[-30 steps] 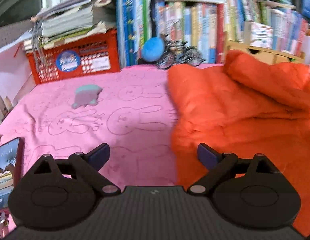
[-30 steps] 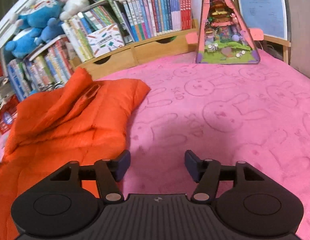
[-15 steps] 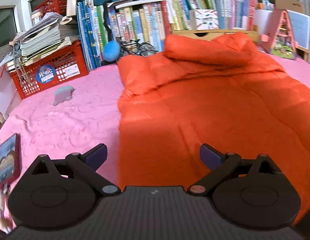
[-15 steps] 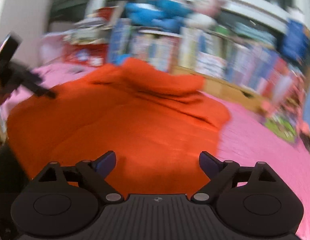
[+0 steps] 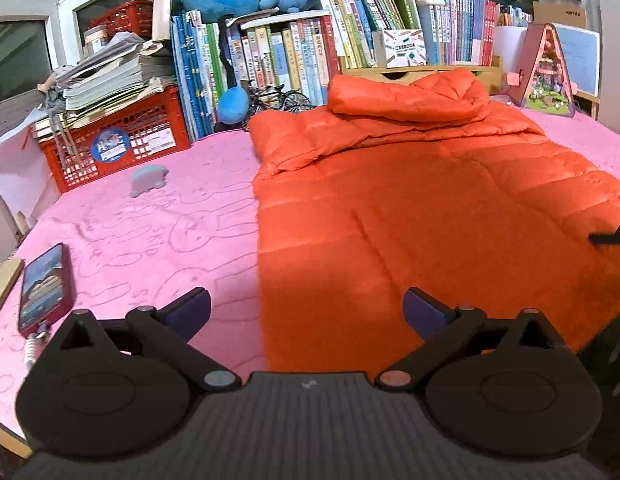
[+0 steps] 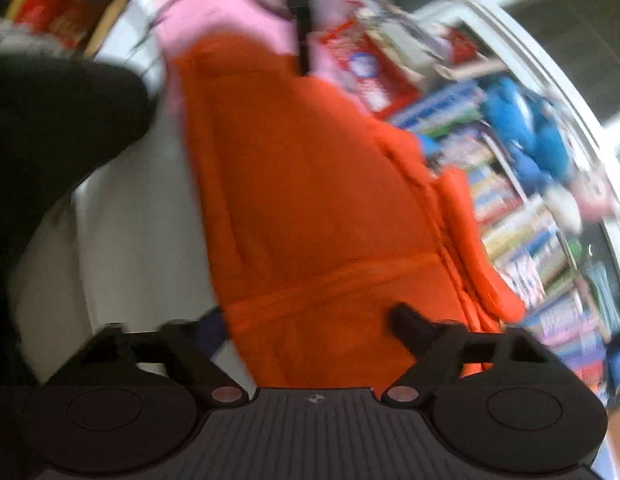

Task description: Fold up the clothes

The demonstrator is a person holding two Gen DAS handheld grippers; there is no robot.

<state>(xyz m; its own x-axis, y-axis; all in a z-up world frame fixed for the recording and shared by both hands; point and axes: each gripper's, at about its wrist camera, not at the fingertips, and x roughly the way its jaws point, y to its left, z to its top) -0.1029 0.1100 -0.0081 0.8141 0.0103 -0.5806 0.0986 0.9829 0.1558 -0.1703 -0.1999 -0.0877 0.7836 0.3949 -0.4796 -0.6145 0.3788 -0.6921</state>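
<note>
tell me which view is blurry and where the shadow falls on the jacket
Right wrist view: heavily motion-smeared and tilted, the books streaked, the orange jacket soft-edged. Left wrist view: sharp, with fisheye bending at the edges; a darker shadow band lies across the jacket's near hem ahead of the open left gripper.

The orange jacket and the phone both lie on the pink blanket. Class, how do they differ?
The orange jacket is large, soft and quilted; the phone is small, flat and rigid. The jacket has a folded part on top; the phone lies flat with its screen lit. Neither is gripped.
</note>
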